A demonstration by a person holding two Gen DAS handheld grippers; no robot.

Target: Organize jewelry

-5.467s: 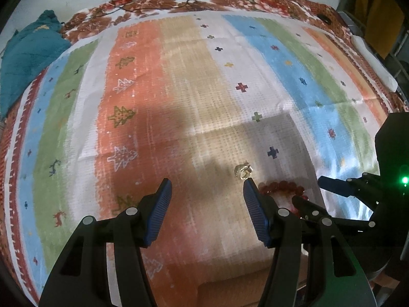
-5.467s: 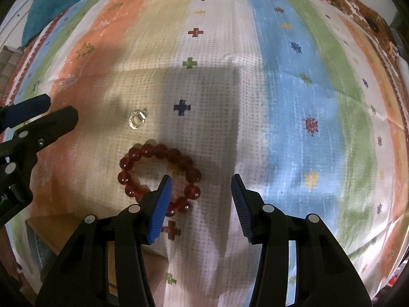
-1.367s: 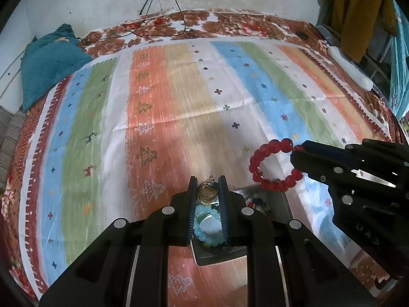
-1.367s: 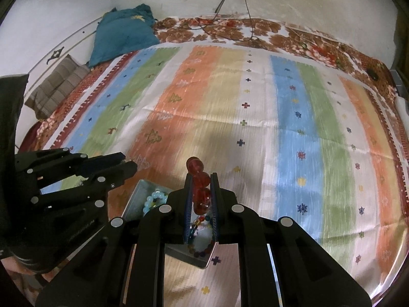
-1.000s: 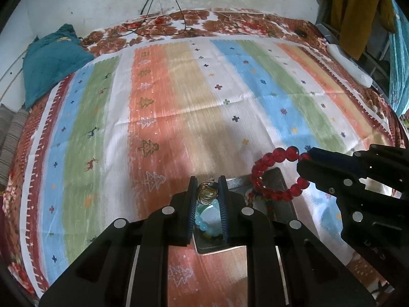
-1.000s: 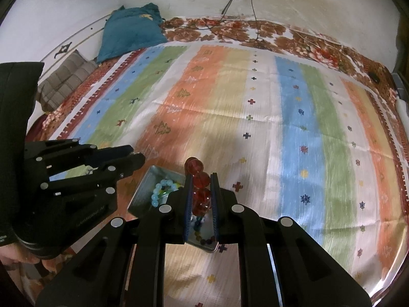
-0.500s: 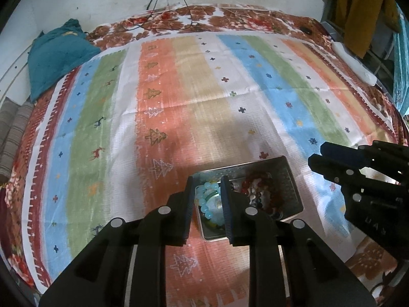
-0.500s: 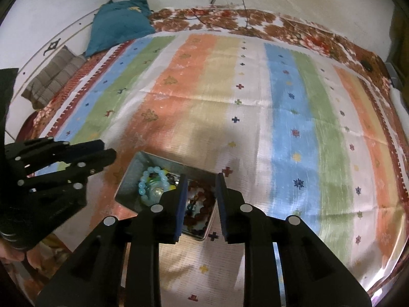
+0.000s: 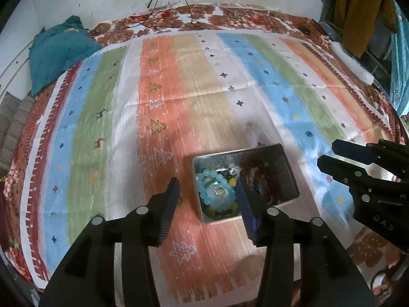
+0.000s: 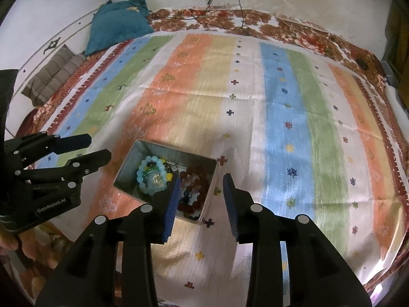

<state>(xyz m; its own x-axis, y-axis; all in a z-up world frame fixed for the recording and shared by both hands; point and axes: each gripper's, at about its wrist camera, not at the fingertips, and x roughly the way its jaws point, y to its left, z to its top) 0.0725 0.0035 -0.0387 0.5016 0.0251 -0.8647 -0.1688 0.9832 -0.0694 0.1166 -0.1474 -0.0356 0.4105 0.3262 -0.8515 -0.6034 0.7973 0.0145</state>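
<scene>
Hovering above the metal tin (image 9: 286,158) at lower centre, the left hand-held gripper (image 9: 207,194) and right hand-held gripper (image 10: 200,189) have just been opening, nothing between them; the red bead bracelet (image 10: 196,184) and gold ring (image 9: 219,190) lie inside.

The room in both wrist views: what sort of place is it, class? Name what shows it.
Probably a bedroom at home: a striped bedspread covers a wide bed, a teal pillow lies by the wall, and clothes hang at one side.
</scene>
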